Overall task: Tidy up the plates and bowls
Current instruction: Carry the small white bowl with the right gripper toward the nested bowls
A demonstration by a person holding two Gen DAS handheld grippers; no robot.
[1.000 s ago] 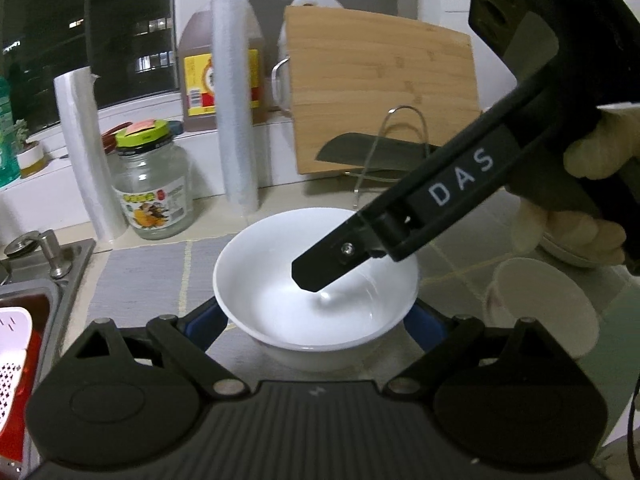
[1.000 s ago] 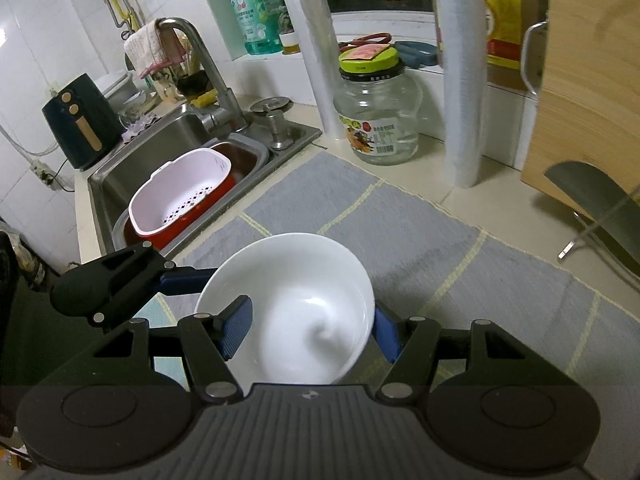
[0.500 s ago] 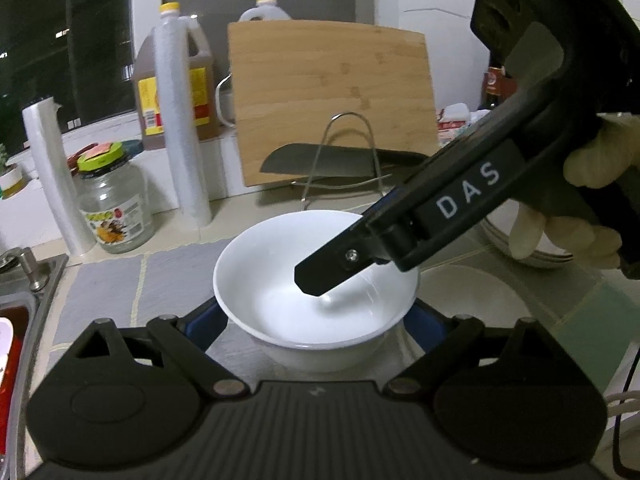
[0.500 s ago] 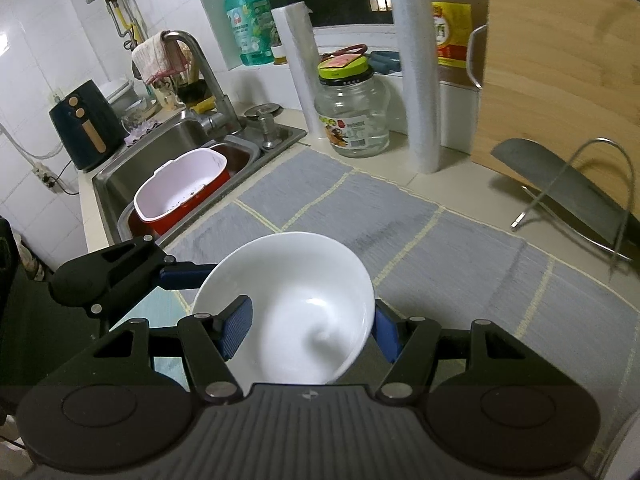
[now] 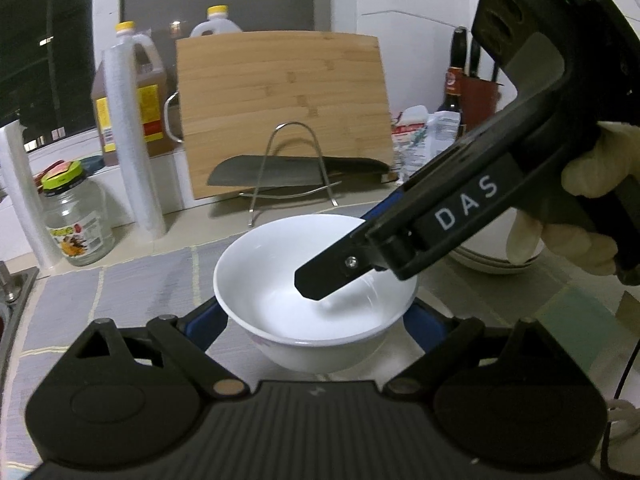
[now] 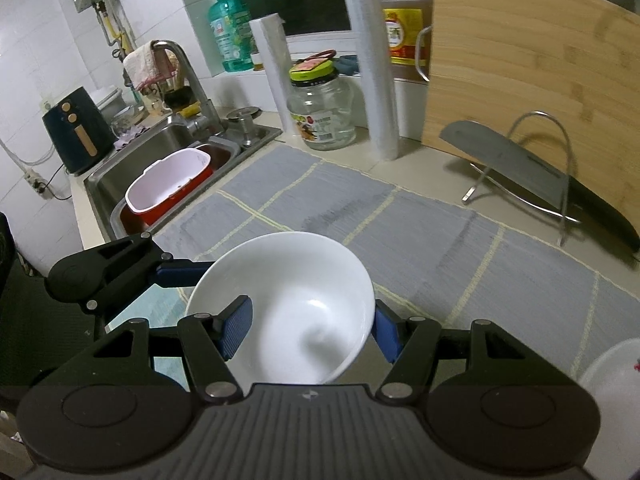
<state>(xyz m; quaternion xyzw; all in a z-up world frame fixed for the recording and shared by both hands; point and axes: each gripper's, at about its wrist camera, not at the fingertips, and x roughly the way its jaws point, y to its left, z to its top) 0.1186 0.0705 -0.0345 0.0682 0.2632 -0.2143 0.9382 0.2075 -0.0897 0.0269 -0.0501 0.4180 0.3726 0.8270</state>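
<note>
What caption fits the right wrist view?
Both hand-held grippers grip one white bowl above a grey mat, the sink to the left, a cleaver on its rack.

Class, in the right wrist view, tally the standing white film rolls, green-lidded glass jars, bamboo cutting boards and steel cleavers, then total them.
Standing white film rolls: 2
Green-lidded glass jar: 1
Bamboo cutting board: 1
Steel cleaver: 1
Total: 5

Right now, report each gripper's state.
Left gripper: shut on the white bowl, pads outside its walls.
Right gripper: shut on the same bowl's rim.
</note>
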